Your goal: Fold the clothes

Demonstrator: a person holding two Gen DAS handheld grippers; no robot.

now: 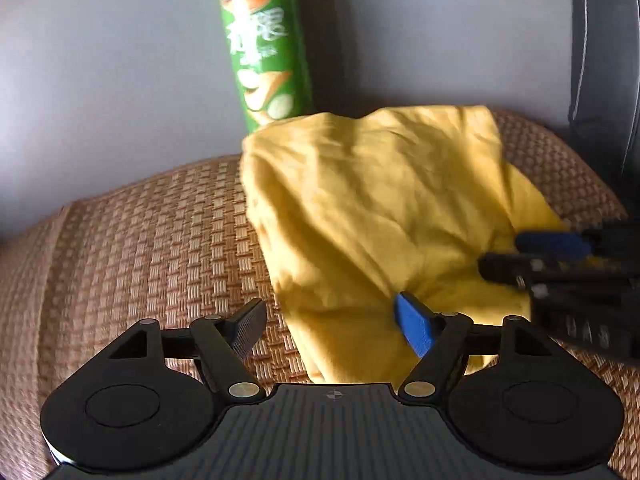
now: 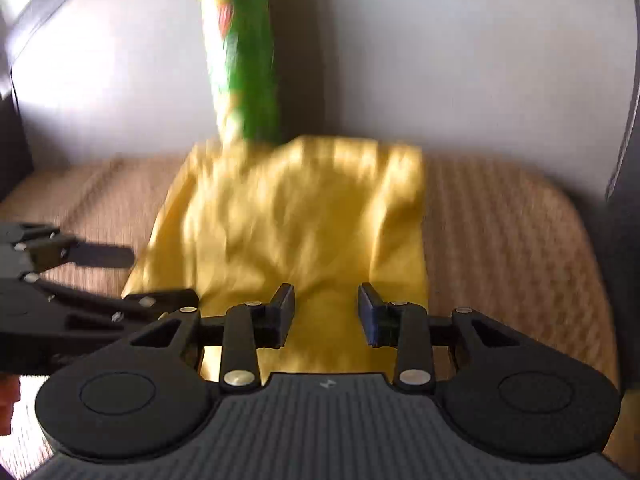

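Observation:
A yellow garment [image 1: 380, 216] lies partly folded and rumpled on a woven brown mat [image 1: 152, 240]. It also shows in the right wrist view [image 2: 296, 220]. My left gripper [image 1: 334, 326] is open over the garment's near left edge, its blue pad on the cloth and its black pad over the mat. My right gripper [image 2: 326, 312] is open just above the garment's near edge, nothing between its pads. The right gripper also shows at the right of the left wrist view [image 1: 520, 256]. The left gripper shows at the left of the right wrist view [image 2: 120, 276].
A tall green chip can [image 1: 264, 40] stands upright behind the garment against a pale wall; it also shows in the right wrist view [image 2: 244, 60]. A dark upright object [image 1: 600, 60] stands at the far right. The mat [image 2: 500, 240] extends right of the garment.

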